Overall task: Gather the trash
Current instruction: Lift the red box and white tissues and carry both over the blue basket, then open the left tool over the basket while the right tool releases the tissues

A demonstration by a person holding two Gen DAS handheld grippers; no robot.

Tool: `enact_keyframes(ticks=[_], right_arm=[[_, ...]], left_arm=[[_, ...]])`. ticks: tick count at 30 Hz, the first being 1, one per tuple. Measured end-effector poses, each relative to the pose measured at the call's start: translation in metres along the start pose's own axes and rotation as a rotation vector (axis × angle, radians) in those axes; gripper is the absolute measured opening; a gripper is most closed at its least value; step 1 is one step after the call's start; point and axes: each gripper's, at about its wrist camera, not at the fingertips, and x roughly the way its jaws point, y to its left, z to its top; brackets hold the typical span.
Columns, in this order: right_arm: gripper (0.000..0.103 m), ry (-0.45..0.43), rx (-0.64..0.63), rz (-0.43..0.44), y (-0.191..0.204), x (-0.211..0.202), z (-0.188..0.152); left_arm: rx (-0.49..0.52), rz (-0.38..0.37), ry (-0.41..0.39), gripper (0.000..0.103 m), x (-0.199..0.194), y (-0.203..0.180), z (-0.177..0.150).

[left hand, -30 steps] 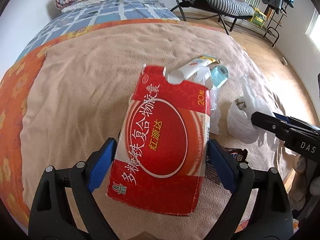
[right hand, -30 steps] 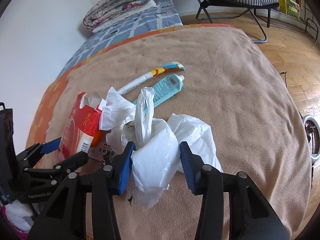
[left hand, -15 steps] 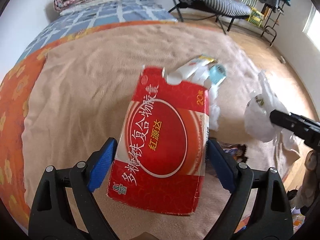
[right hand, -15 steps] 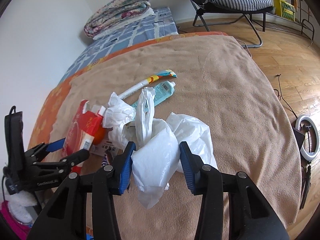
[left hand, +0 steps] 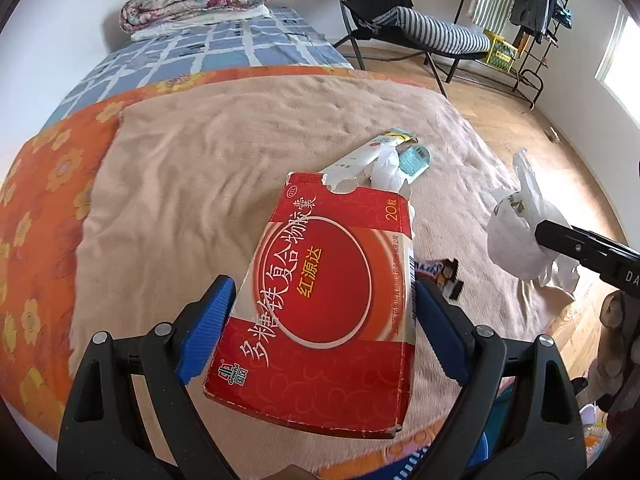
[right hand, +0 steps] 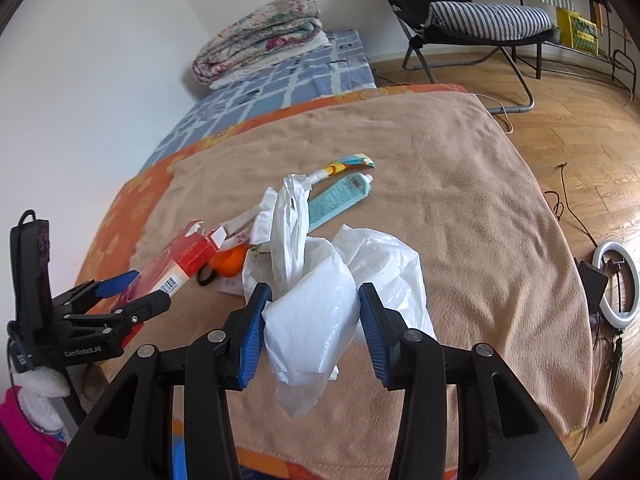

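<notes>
Gripping a red carton [left hand: 328, 300] at lower centre of the left wrist view, the left tongs [left hand: 324, 320] pinch its two sides. Right tongs [right hand: 312, 328], at lower centre of their view, clamp a white plastic bag [right hand: 320, 304] above the tan blanket [right hand: 460, 208]. Tubes [right hand: 340, 196] lie mid-frame on the blanket.

Home bedroom: bed [right hand: 460, 184] with tan blanket, folded quilt [right hand: 260, 36] at the wall, striped lounge chair [right hand: 480, 20], clothes rack [left hand: 536, 12], wood floor [right hand: 592, 128], ring light [right hand: 614, 284]
</notes>
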Motion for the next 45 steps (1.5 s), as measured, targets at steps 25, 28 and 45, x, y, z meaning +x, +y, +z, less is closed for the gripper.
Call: enact_keyframes(ticks=[25,28,45], right_arm=[[0.043,0.021,-0.11,0.125,0.068,-0.073,-0.099],[0.043,0.043,-0.114,0.129,0.072,-0.073,-0.115],[0.043,0.194,-0.093,0.099,0.071,-0.036,-0.188]], left_arm=[[0.089,-0.066,0.008,0.092,-0.107,-0.024,-0.139],[0.112,-0.072,0.019,0.092,-0.108,-0.032,-0.155],[0.178,-0.1,0.175,0.092,-0.079,-0.045,-0.224]])
